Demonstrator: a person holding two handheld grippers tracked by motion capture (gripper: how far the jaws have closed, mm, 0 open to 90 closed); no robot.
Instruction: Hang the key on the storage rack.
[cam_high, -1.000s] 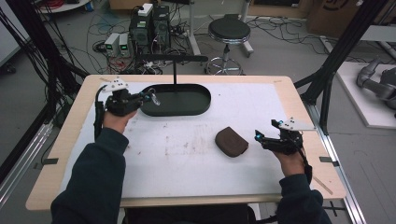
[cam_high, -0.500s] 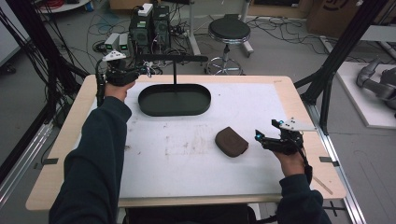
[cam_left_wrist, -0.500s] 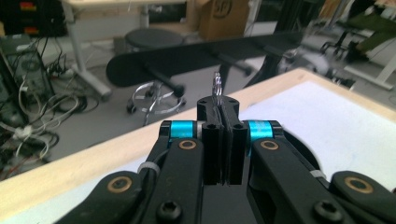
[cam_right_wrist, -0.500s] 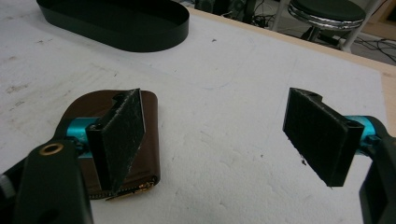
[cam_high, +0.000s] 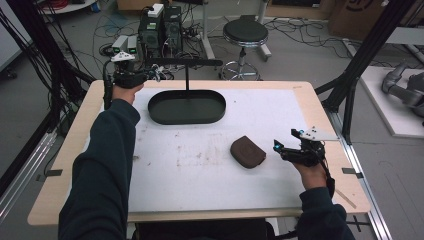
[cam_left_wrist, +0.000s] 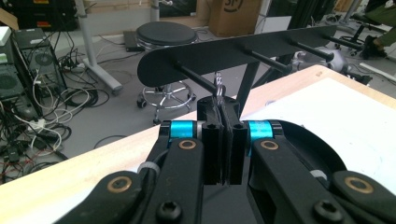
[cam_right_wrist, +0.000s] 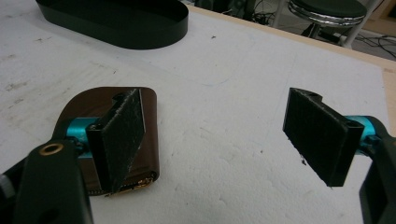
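At the far left corner of the table (cam_high: 60, 165), the left gripper (cam_high: 150, 75) is held up beside the end of a black metal rack with a flat crossbar and pegs (cam_high: 186, 62), which stands on a post rising from a black oval metal tray (cam_high: 187, 107). In the left gripper view its jaws are pressed together on a small silvery metal ring (cam_left_wrist: 218, 86), which sticks up from between the pads (cam_left_wrist: 219, 114), just in front of the first peg (cam_left_wrist: 194, 77) at the rounded end of the crossbar; whether the ring touches that peg I cannot tell. The tray lies on the white sheet (cam_high: 200, 165) that covers the wooden table, on its far half. On the near right, the right gripper (cam_high: 280, 150) rests low over the sheet with its jaws spread wide and nothing between them. Just to its left lies a flat brown leather pouch with rounded corners (cam_high: 247, 151); in the right gripper view one pad (cam_right_wrist: 122, 135) stands in front of this pouch (cam_right_wrist: 84, 112), and the other pad (cam_right_wrist: 317, 135) is well apart over bare white sheet. A round black stool (cam_high: 245, 32) stands on the floor beyond the table.
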